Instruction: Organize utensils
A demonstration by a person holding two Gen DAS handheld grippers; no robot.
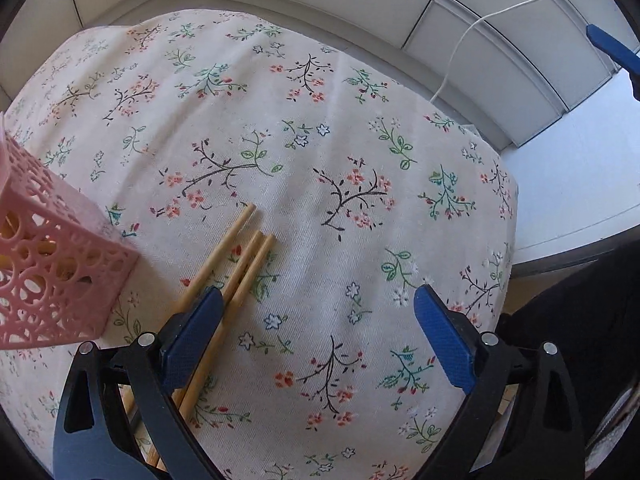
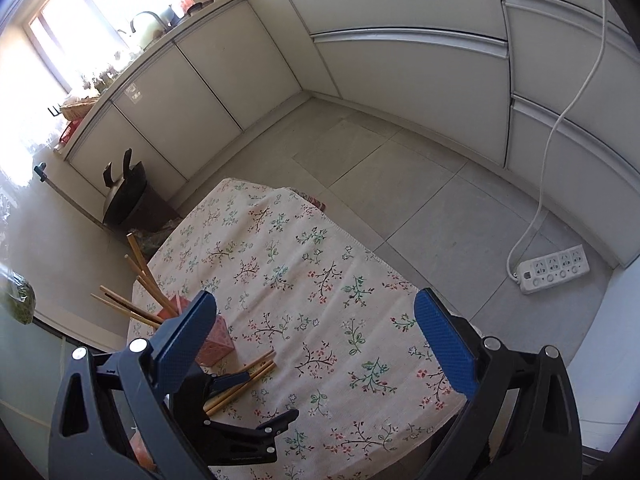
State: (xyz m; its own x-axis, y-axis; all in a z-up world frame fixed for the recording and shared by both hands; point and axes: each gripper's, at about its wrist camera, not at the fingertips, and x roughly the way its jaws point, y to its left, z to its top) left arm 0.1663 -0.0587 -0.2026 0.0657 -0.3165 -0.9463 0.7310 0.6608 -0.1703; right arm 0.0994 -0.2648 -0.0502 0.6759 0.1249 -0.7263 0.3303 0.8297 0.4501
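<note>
With its jaws spread wide, the left hand-held gripper [image 1: 318, 312] hovered over three loose chopsticks [image 1: 240, 264] at lower left beside the pink holder [image 1: 52, 272]; an off-centre closing could scatter them, while the right hand-held gripper [image 2: 316, 320] waited released.

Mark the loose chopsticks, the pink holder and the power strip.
loose chopsticks [image 1: 250, 256], left wrist view, upper shafts.
pink holder [image 1: 52, 276], left wrist view, perforated side wall.
power strip [image 2: 554, 269], right wrist view, socket face.

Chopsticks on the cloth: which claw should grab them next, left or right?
Left. The left claw is open, low over the loose chopsticks, one finger overlapping them, beside the pink holder. The right claw is open too, but sits higher and farther back.
</note>
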